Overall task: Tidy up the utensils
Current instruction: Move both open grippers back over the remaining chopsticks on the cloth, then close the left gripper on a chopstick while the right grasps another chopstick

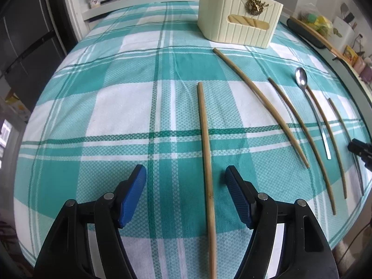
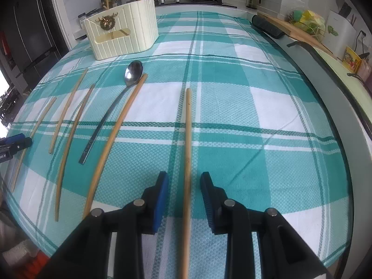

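The cream ribbed plastic utensil caddy with a small gold deer-head ornament on its front stands at the far end of the counter, on the teal-and-white plaid cloth that covers it. All the loose utensils lie flat on the cloth on the near side of that caddy, roughly parallel and pointing toward it.

The left hand-held gripper is spread wide, its blue-padded fingers on either side of the leftmost long bamboo chopstick, neither pad touching it. To the right of that stick lie more bamboo chopsticks, the nearest reaching closest to the caddy, then a thinner one.

The long-handled polished steel spoon lies bowl toward the caddy, and a bamboo chopstick runs just beside it, its tip touching (or perhaps only brushing; the fisheye blurs this) the edge of the spoon bowl.

The right hand-held gripper is also spread, though less widely, straddling the rightmost bamboo chopstick, which passes between the pads without contact. Two sticks already stand inside the caddy.
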Motion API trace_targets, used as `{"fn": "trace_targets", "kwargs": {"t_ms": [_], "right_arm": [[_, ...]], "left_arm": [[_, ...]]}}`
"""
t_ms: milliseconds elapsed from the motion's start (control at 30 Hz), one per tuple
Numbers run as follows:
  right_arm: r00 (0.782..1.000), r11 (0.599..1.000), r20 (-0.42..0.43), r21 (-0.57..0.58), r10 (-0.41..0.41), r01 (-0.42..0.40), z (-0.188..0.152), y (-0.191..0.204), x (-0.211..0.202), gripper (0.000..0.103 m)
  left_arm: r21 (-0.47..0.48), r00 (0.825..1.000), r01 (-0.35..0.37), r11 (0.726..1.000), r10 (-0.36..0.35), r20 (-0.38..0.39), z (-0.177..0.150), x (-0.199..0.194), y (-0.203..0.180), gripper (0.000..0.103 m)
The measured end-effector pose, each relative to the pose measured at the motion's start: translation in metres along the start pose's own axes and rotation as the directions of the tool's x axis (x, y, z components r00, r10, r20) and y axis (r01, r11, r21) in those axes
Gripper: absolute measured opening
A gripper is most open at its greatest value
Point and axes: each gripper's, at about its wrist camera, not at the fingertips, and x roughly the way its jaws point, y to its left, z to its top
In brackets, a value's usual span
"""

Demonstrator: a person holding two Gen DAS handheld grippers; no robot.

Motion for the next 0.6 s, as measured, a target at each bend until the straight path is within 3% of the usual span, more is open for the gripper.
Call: {"fn": "trace_targets", "kwargs": {"t_ms": [267, 367, 567, 600], "right_arm": [[1.0, 0.999, 0.003, -0.051, 0.013, -0.013, 0.028, 0.001, 0.019, 0.03], [1.0, 0.998, 0.006, -0.057, 0.024, -0.023, 0.043, 0.0, 0.027, 0.029], [1.0, 0.997, 0.002, -0.075, 0.025, -0.025, 0.074, 0.003, 0.047, 0.027], [1.0, 0.997, 0.003, -0.08, 0.022, -0.022, 0.079, 0.004, 0.049, 0.021]], "left_arm": [[0.021, 1.0, 0.003, 1.0, -0.003, -0.018, 0.026, 0.016, -0.001, 0.072], [0.025, 1.0, 0.006, 1.0, -0.006, -0.022, 0.041, 0.024, -0.003, 0.065], [0.043, 0.999, 0.021, 0.999, -0.02, -0.038, 0.075, 0.04, -0.01, 0.025], [0.049, 0.999, 0.025, 0.998, -0.023, -0.041, 0.079, 0.041, -0.011, 0.012]]}}
